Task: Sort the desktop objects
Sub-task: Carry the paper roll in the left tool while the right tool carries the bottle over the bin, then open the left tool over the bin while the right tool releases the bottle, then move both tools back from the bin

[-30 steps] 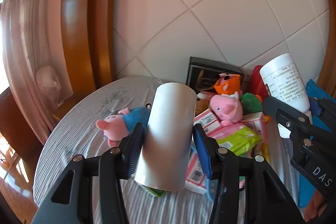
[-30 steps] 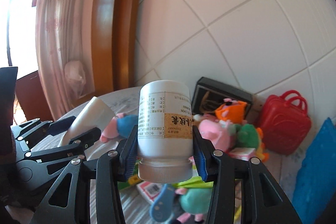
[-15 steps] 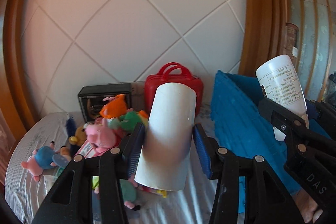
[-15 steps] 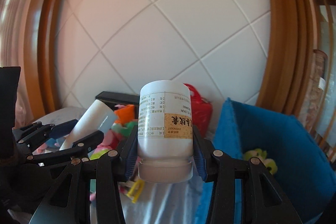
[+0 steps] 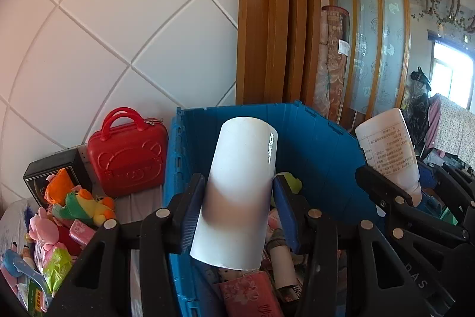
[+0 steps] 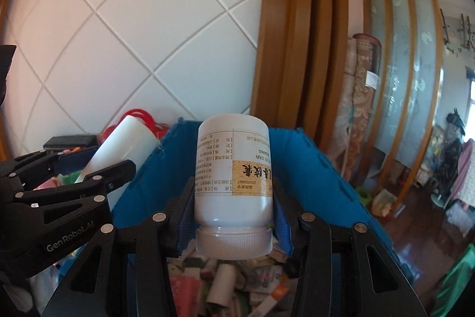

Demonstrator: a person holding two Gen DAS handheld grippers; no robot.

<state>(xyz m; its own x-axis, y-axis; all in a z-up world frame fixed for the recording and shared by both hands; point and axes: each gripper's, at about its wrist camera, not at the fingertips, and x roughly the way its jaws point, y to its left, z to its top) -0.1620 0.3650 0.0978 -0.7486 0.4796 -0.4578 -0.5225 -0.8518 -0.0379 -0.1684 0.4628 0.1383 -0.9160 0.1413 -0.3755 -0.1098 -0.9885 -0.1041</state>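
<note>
— White tube (image 5: 237,192) is clamped in left tool (image 5: 236,216), bottle (image 6: 233,186) in right tool (image 6: 231,217), both above blue crate (image 5: 320,144).

— Lower them first, then release gently, I think.

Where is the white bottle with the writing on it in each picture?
Left wrist view: the white bottle is at the right edge, tilted, held in the right hand-held gripper.
Right wrist view: the bottle fills the centre, cap towards the camera, clamped between the pads.
Shared landmark: the blue crate behind it.
</note>
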